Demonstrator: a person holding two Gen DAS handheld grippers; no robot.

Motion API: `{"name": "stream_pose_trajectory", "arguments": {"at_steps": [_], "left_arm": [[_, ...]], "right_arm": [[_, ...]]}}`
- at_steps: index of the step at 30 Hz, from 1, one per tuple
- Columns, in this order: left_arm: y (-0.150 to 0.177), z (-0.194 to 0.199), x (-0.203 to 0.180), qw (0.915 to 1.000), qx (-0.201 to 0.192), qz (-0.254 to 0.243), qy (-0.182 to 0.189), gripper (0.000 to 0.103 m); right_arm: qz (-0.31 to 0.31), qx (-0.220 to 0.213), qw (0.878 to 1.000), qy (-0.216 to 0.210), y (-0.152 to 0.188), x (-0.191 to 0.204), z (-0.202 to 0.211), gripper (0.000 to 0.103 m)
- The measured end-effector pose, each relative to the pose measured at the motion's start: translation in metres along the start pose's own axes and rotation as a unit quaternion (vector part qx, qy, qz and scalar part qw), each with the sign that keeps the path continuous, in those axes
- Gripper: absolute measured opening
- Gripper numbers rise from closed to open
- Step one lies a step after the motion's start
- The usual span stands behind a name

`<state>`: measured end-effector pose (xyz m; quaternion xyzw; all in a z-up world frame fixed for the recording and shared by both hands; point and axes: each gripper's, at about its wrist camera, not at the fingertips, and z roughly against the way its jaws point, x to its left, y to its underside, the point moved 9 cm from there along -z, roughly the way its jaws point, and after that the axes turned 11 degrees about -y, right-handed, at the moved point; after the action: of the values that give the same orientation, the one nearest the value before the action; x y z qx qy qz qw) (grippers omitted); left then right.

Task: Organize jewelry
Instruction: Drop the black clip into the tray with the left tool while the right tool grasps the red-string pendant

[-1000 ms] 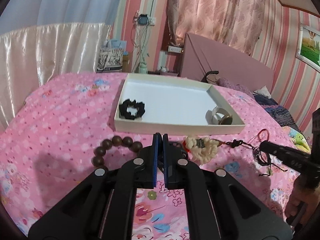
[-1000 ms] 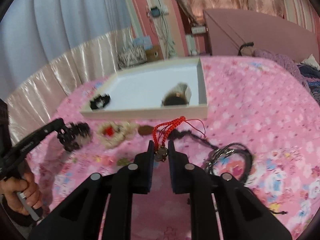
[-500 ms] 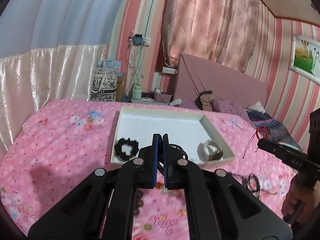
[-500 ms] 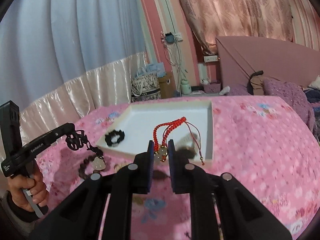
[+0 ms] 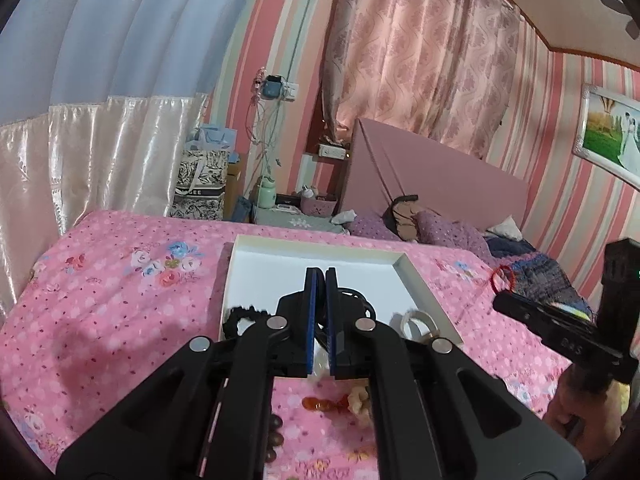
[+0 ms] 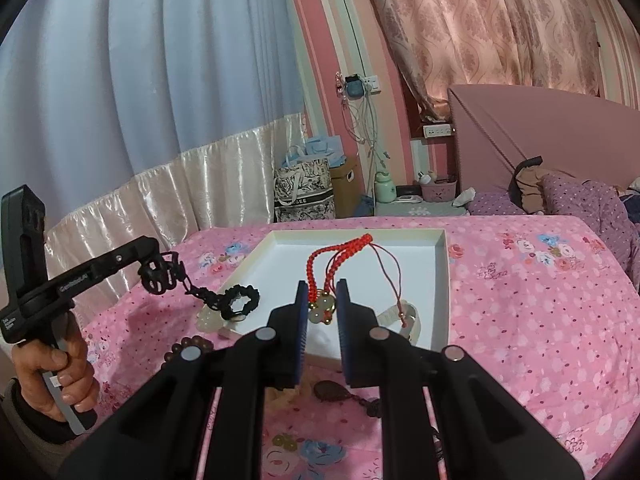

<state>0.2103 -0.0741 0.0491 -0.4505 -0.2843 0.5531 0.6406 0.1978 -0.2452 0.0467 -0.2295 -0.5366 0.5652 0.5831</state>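
My left gripper (image 5: 320,312) is shut on a black cord necklace (image 6: 200,294) with a pale pendant (image 6: 206,316) that hangs at the white tray's (image 5: 304,249) near-left edge; the right wrist view shows this gripper (image 6: 160,270) from the side. My right gripper (image 6: 322,308) is shut on the jade-and-gold charm of a red cord bracelet (image 6: 340,254), held over the tray (image 6: 440,280). In the tray lie a black scrunchie (image 5: 244,314) and a pale bangle (image 5: 416,320).
More jewelry lies on the pink floral bedspread (image 5: 100,300) in front of the tray: an amber piece (image 5: 316,404), cream beads (image 5: 360,400), dark wooden beads (image 6: 188,350), a dark pendant (image 6: 332,390). Pillows (image 6: 580,196) and a headboard stand behind.
Both grippers have risen from the bedspread and moved toward the tray. The black necklace and the red bracelet came up with them and now hang at the tray.
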Motion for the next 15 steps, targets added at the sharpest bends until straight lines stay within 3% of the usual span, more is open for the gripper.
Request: {"name": "stream_pose_trajectory", "arguments": {"at_steps": [3, 5, 8, 12, 15], "left_arm": [[0.019, 0.002, -0.005, 0.9992, 0.025, -0.027, -0.014, 0.002], [0.042, -0.005, -0.005, 0.9951, 0.057, -0.069, -0.042, 0.002], [0.063, -0.014, 0.004, 0.9898, 0.098, -0.09, -0.051, 0.002], [0.061, -0.009, 0.015, 0.9908, 0.088, -0.086, -0.055, 0.002], [0.051, 0.001, 0.015, 0.9962, 0.061, -0.058, -0.022, 0.002]], "right_arm": [[-0.003, 0.003, 1.0, 0.002, 0.005, -0.002, 0.002, 0.014], [-0.007, 0.005, 1.0, 0.004, 0.009, -0.005, 0.004, 0.014], [-0.011, 0.005, 1.0, 0.003, 0.013, -0.006, 0.008, 0.014], [-0.01, 0.002, 1.0, 0.004, 0.014, -0.007, 0.01, 0.014], [-0.013, 0.001, 1.0, -0.001, 0.017, -0.005, 0.013, 0.014]]}}
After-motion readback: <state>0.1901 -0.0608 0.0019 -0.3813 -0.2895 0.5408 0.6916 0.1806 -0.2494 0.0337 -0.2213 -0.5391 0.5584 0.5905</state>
